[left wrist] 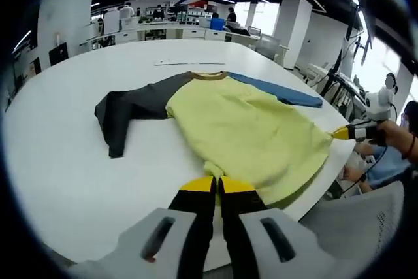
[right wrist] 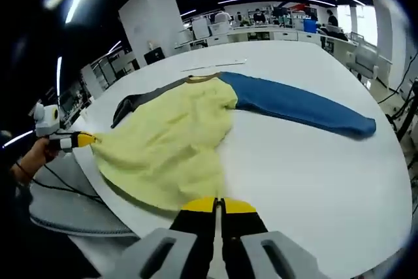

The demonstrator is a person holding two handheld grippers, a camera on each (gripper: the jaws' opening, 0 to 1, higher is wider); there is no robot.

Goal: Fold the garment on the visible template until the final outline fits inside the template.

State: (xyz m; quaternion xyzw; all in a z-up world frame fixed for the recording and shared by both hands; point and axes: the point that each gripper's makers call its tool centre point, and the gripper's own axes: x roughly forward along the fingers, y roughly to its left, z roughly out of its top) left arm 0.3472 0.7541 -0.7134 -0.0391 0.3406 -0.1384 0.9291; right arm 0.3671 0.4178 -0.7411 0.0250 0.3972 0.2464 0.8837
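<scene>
A long-sleeved shirt is lying spread across the middle of the round white table in the left gripper view, its yellow body facing up, its dark grey sleeve reaching toward the left of the frame and its blue sleeve running toward the upper right. The left gripper, at the bottom centre, is pinching the shirt's hem with its jaws pressed together on the cloth. In the right gripper view, the right gripper is likewise clamping the yellow hem at the bottom centre, jaws together, while the blue sleeve is stretching toward the right. Office desks are standing along the top.
</scene>
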